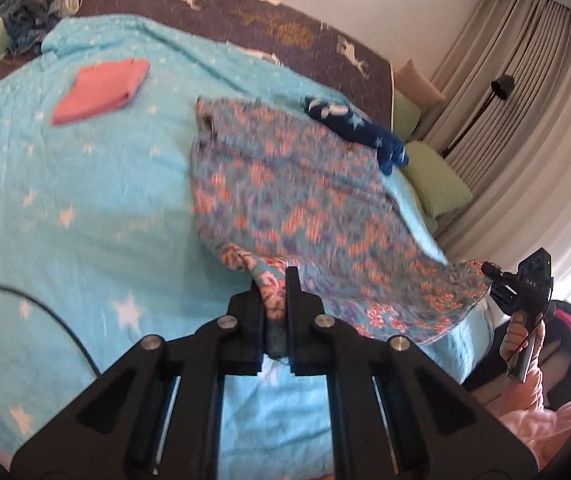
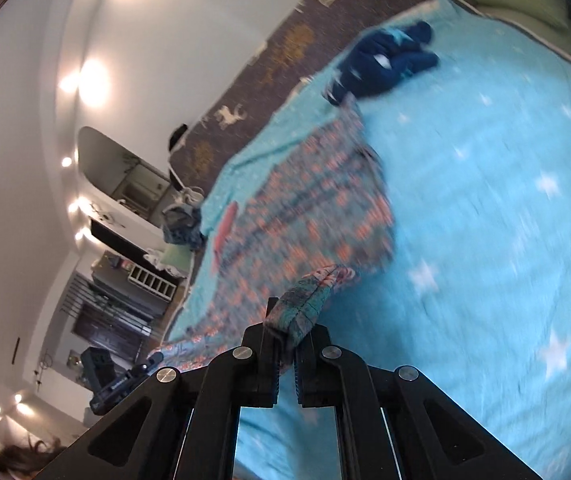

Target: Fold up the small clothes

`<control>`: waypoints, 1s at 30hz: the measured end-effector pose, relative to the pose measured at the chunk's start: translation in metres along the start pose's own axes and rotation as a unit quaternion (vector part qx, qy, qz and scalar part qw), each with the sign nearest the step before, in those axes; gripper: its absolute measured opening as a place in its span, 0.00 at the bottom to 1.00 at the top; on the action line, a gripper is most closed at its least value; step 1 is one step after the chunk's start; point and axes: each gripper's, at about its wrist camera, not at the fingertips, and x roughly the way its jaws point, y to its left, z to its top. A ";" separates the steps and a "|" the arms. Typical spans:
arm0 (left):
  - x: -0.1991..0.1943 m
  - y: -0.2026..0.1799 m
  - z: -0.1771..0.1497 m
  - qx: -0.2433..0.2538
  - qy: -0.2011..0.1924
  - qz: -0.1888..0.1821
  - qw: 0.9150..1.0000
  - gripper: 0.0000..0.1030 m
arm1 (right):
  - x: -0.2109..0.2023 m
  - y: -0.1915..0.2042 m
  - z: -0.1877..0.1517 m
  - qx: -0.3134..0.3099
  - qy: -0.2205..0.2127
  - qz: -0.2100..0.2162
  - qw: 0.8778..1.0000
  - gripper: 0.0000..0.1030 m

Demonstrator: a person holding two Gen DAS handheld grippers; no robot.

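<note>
Lifting the near edge of the floral garment (image 1: 285, 196) off the bed (image 1: 85, 208), so this looks like the first fold just starting. Left gripper (image 1: 275, 292) and right gripper (image 2: 285, 332) are each clamped tight on a corner of that hem, far end lying flat on the quilt. Next move, I'd guess: carry both corners forward evenly, lay them on the far edge.

Green pillows (image 1: 437, 184) lie beside beige curtains (image 1: 525, 92); a black lamp (image 1: 501, 86) stands there.
</note>
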 end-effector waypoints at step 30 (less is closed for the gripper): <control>0.236 0.020 0.289 -0.004 -0.050 0.096 0.994 0.09 | 0.193 0.033 0.293 -0.102 -0.075 -0.127 0.984 0.04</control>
